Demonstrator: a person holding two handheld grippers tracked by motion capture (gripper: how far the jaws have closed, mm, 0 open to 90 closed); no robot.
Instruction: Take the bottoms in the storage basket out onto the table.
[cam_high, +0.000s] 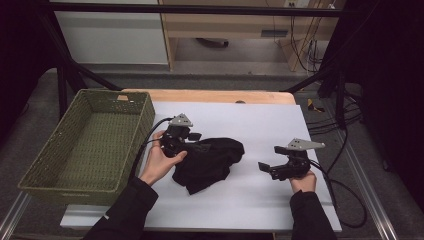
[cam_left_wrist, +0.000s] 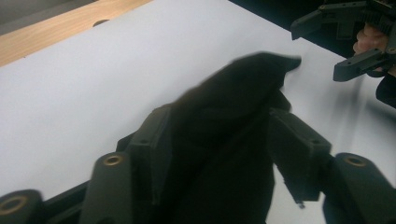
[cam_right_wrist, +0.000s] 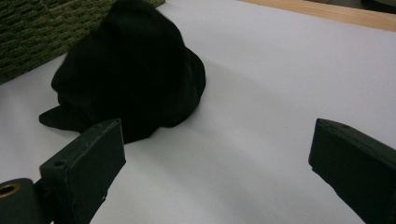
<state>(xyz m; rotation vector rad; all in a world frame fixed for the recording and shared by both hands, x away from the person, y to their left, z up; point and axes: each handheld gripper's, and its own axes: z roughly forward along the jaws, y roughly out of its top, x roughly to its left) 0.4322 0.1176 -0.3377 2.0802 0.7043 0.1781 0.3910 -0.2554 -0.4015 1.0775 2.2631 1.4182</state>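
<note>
A black cloth (cam_high: 210, 160) lies crumpled on the white sheet (cam_high: 260, 120), left of the middle. My left gripper (cam_high: 197, 139) is at the cloth's upper left edge. In the left gripper view its jaws (cam_left_wrist: 219, 116) stand apart with a fold of the black cloth (cam_left_wrist: 233, 102) between them, and a sliver of white shows beside the right jaw. My right gripper (cam_high: 272, 158) hovers to the right of the cloth, apart from it and open. In the right gripper view nothing lies between the jaws (cam_right_wrist: 217, 135), and the cloth (cam_right_wrist: 135, 79) sits ahead on the left.
A green woven basket (cam_high: 145, 120) stands at the left edge of the sheet, close behind the cloth in the right gripper view (cam_right_wrist: 28, 37). The wooden table edge (cam_high: 215, 96) runs along the far side. The right gripper (cam_left_wrist: 322, 46) shows far off in the left gripper view.
</note>
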